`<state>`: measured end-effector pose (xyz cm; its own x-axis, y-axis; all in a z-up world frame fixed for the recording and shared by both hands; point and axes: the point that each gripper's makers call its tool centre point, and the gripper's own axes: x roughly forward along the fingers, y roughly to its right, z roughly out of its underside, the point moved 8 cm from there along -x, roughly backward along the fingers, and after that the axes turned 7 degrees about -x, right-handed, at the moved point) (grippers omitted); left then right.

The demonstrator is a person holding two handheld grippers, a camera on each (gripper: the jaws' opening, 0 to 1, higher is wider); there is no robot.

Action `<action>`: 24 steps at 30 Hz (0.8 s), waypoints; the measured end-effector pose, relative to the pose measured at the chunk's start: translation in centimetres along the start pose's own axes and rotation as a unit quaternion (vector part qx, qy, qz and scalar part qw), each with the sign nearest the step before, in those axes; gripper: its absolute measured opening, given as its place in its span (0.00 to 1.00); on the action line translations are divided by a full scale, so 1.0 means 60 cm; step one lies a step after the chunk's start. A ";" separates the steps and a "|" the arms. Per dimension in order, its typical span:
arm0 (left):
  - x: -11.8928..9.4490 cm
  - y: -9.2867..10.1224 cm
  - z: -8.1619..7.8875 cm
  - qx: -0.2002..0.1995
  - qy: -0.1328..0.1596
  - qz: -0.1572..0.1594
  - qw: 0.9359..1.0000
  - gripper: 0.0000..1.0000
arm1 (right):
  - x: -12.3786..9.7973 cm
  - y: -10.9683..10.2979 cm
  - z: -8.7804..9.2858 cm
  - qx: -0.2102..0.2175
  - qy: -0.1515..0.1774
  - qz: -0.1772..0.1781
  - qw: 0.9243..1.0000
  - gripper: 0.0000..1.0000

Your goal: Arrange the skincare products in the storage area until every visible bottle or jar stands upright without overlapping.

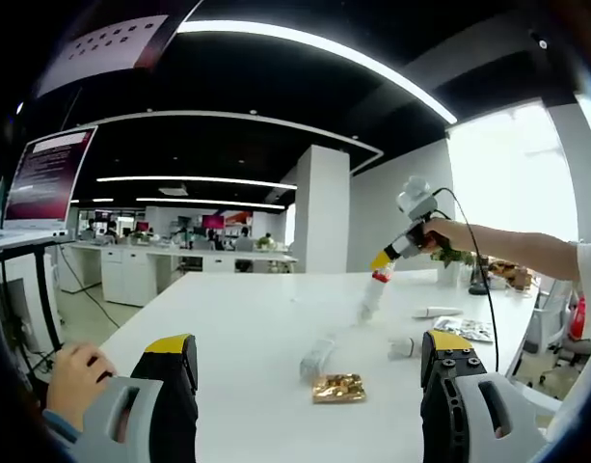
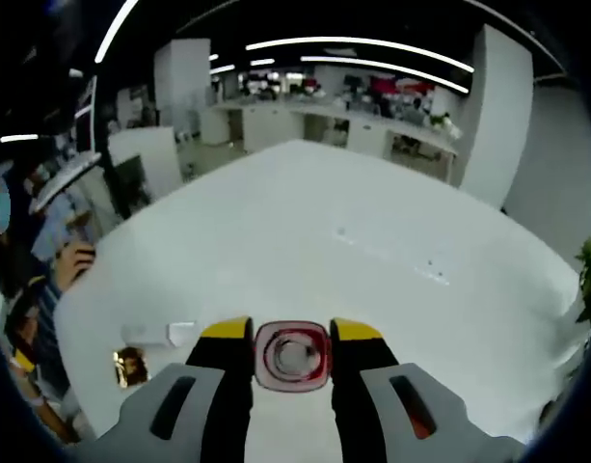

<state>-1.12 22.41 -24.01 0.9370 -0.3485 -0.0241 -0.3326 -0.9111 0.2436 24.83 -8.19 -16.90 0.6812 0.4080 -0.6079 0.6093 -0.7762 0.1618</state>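
Left gripper view: the left gripper (image 1: 309, 386) waits low over the white surface (image 1: 237, 318), its jaws wide apart with nothing between them.
Right gripper: seen from across the surface, the right gripper (image 1: 380, 262) holds a pale bottle (image 1: 372, 294) by its red neck — the bottle hangs tilted, its base on or just above the surface; which of the two cannot be told.
Right gripper view: the right gripper (image 2: 291, 355) is closed on the bottle's red-rimmed top (image 2: 292, 355), seen from straight above.
Other products: a clear bottle (image 1: 317, 355) lies on its side, just beside it a gold packet (image 1: 338, 388); further right are a white tube (image 1: 437, 313), a small white jar (image 1: 402, 346) and a printed sachet (image 1: 466, 329), all lying apart.
Progress, as a judgement: early — most products are not yet upright.
Risk one: if the jaws open while the bottle leans, it will probably fall and roll toward the lying bottle.
Risk two: the hold is only at the narrow neck, so the bottle may swing or slip.
Risk three: the cable (image 1: 483, 280) from the right gripper hangs near the tube and could drag it.
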 end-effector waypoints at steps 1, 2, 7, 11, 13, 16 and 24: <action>0.000 0.000 0.000 0.000 0.000 0.000 1.000 1.00 | 0.002 0.001 -0.002 0.002 0.003 0.000 1.000 0.28; 0.000 -0.001 0.000 0.000 0.000 -0.001 1.000 1.00 | 0.005 0.003 -0.004 0.006 0.009 0.003 1.000 0.28; 0.000 -0.002 0.001 -0.002 0.000 -0.001 1.000 1.00 | 0.017 0.012 -0.015 0.015 0.028 0.010 0.999 0.28; 0.000 0.001 0.001 0.000 -0.001 0.002 1.000 1.00 | 0.029 0.018 -0.022 0.022 0.065 0.022 0.997 0.28; 0.000 0.002 -0.001 0.000 0.000 0.002 1.000 1.00 | 0.030 0.018 -0.022 0.025 0.073 0.024 0.997 0.28; 0.000 0.004 -0.003 0.001 0.003 0.003 1.000 1.00 | 0.029 0.015 -0.019 0.027 0.090 0.031 0.995 0.29; 0.006 0.011 -0.003 0.003 -0.002 0.009 1.000 1.00 | 0.036 0.018 -0.016 0.039 0.145 0.061 0.987 0.29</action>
<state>-1.01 21.72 -23.68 0.9302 -0.3664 -0.0232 -0.3508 -0.9057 0.2378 27.37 -7.71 -17.28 0.8421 0.4203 -0.3380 0.4896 -0.8585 0.1523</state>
